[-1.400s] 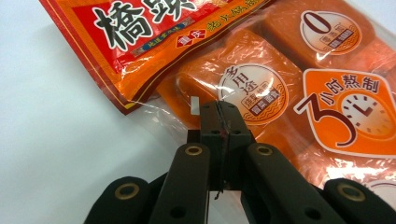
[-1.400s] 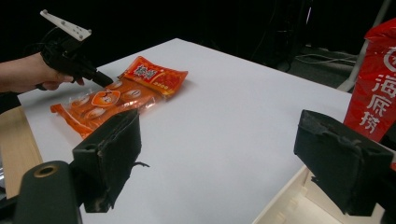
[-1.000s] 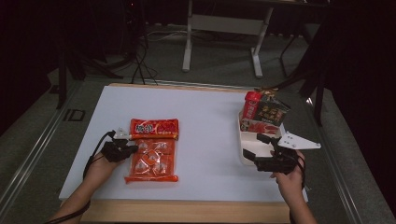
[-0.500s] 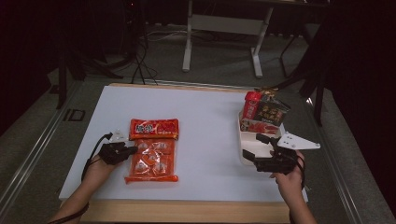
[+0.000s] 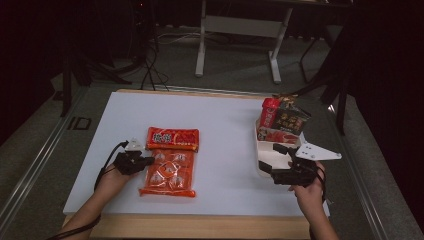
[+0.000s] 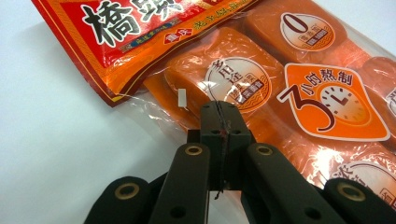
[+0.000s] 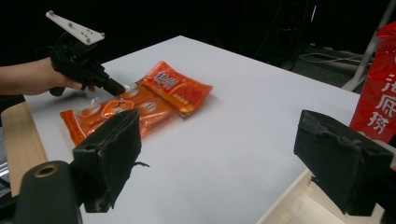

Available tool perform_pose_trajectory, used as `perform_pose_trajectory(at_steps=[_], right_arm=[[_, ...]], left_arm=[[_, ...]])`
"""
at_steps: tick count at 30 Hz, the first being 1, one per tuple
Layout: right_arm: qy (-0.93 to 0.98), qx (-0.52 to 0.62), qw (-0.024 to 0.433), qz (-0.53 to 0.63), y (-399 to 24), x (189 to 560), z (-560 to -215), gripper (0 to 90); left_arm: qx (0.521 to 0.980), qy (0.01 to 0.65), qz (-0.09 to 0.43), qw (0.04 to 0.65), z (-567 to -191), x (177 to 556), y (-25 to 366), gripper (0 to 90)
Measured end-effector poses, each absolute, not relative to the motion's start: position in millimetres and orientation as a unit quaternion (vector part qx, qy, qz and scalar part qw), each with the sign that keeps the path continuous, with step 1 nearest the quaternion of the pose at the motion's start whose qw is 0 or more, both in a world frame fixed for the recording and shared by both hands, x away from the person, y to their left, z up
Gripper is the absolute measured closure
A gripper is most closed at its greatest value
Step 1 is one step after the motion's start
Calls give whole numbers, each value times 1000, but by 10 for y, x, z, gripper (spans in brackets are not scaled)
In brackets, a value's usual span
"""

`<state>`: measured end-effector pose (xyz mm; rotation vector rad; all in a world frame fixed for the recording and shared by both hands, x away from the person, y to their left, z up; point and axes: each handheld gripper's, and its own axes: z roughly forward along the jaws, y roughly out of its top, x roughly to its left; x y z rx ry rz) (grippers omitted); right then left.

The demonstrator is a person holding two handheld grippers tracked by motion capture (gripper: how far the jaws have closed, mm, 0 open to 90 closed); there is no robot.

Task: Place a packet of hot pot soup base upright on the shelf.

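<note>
The left claw [image 6: 219,121] is pinched shut on the clear edge of the orange snack bag [image 5: 169,171], lying flat on the bench [image 5: 225,150], probably to drag it. The right claw [image 5: 272,159] waits wide open and empty (over the white tray [image 5: 261,150]).

White table top [image 5: 220,130] on a wooden base, orange snack bag [image 5: 170,162] lying flat — white tray [image 5: 261,157] at the right edge
</note>
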<state>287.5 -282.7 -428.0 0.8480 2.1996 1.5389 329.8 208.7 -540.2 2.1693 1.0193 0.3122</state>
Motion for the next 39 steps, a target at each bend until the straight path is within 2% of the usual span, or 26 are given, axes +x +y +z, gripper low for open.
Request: perform_pose_trajectory(at_steps=[15,22,28,39], right_arm=[[767,298,166,543,-2860,2860,-4276,148],[766,299,167,544,-2867,2858,-4275,148],[765,297,168,547,-2871,2851,-4257,148],[768,294,167,544,-2837,2849,-4255,148]], left_arm=[[855,358,106,361,-5397,3362,1700,900],[859,342,95,369,-5357,3323,1759,899],[861,328,90,378,-5244,3125,1885,899],[872,320,64,365,-5281,2769,1990,899]])
